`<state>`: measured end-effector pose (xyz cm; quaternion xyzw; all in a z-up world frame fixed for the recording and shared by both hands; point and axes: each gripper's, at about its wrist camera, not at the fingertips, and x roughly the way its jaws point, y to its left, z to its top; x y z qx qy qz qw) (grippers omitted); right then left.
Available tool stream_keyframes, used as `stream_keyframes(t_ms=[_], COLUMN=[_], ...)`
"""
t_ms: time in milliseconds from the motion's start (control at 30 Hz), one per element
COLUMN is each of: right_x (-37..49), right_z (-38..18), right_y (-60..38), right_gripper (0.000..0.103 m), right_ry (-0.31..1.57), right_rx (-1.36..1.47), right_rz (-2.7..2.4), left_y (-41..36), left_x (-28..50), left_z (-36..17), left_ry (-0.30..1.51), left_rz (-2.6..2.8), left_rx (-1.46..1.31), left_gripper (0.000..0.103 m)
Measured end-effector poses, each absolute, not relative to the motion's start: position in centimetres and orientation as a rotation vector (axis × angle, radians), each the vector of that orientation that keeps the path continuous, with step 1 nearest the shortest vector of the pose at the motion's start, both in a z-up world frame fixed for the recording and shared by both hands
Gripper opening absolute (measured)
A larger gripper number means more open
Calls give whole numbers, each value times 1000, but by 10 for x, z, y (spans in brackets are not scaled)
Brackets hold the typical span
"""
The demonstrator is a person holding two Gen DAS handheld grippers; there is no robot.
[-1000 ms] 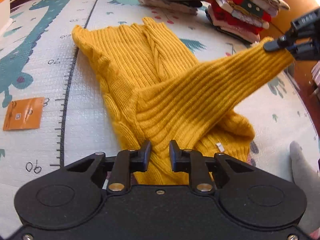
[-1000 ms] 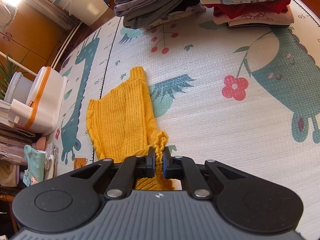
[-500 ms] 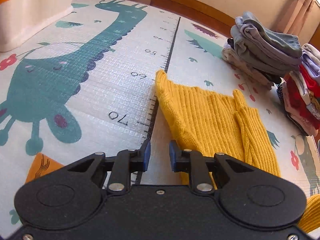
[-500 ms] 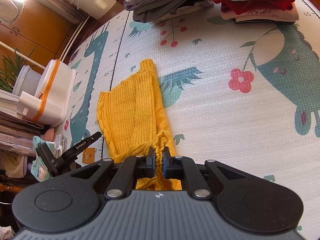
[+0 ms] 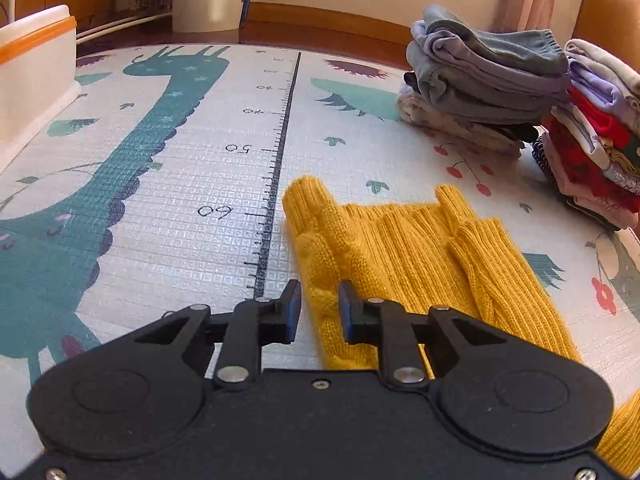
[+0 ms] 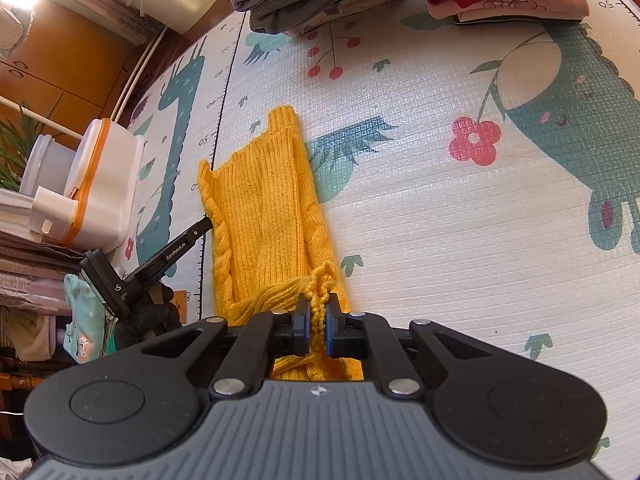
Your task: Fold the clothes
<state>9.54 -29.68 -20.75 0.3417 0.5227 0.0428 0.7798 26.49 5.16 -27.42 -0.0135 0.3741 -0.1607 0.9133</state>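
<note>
Mustard ribbed sweater [image 6: 264,216] lies flat; right tool [image 6: 317,330] pinches its edge; left tool [image 5: 319,312] gapes beside it.

the printed foam play mat [image 5: 168,216] lies open left of the mustard-yellow ribbed knit sweater [image 5: 404,248], along the ruler line, and wide open to its right in the right wrist view. toward the mat's far right corner stand a stack of folded grey garments [image 5: 480,84] and a stack of folded red and white garments [image 5: 600,152]. a white plastic box with orange band [image 5: 32,76] bounds the left edge.
</note>
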Motion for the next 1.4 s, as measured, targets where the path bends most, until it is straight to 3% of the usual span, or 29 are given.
stream_keyframes(t_ms=[233,433,600,800,933,1233,1400], right_x=[96,97,99,103,104,109,107], right_z=[-211,-212,-212,-204,-204,-200,-197], right_y=[-293,-293,-287,-284,-281,-281,-277], right_gripper=[9,9,9,9,9,9,9], right_ry=[1146,1151,1155,1131,1134,1112,1111], right_rx=[730,735,738,746,746,755,750], right_rz=[102,100,117,135,140,141,160], left_y=[34,29,16,44,15,78,67], left_x=[290,298,317,319,318,278,274], left_z=[-281,-270,-276,-264,-282,-258,-257], left_ry=[818,740,837,754,814,722,743], left_rz=[-323,-353,-395,-365,-373,-327,-359], left_rx=[42,27,106,-130,85,-153,-171], left_gripper=[20,20,20,20,20,20,20])
